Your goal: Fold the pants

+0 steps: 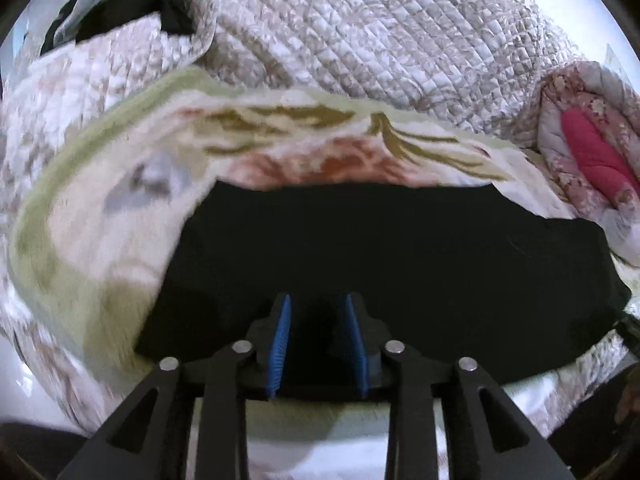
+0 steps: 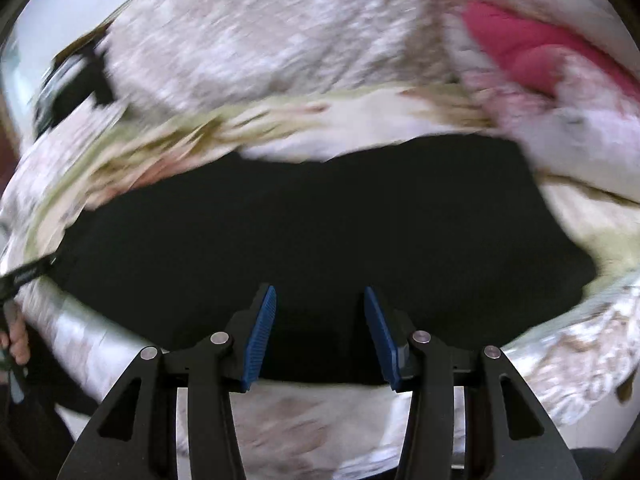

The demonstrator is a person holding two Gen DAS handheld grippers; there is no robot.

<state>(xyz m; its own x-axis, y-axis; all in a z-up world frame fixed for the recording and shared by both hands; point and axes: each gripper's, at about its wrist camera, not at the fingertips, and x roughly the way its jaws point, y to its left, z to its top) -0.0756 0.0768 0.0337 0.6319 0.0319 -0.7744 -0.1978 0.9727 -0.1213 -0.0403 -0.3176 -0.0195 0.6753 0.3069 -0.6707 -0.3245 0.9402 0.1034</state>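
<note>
Black pants (image 1: 400, 264), flat, wide, on floral blanket (image 1: 120, 208)

Ahead: the black pants (image 1: 400, 260) lie flat on the floral blanket (image 1: 100, 240), so you have open room above them.
Far side: a heaped quilted bedspread (image 1: 360, 32) walls off the back.
Far right: a bunched pink quilt (image 1: 592, 152) crowds that corner, touching the pants' edge in the right wrist view.
Left gripper (image 1: 318, 300): jaws parted over the cloth.
Right gripper (image 2: 320, 294): jaws parted wider.
</note>
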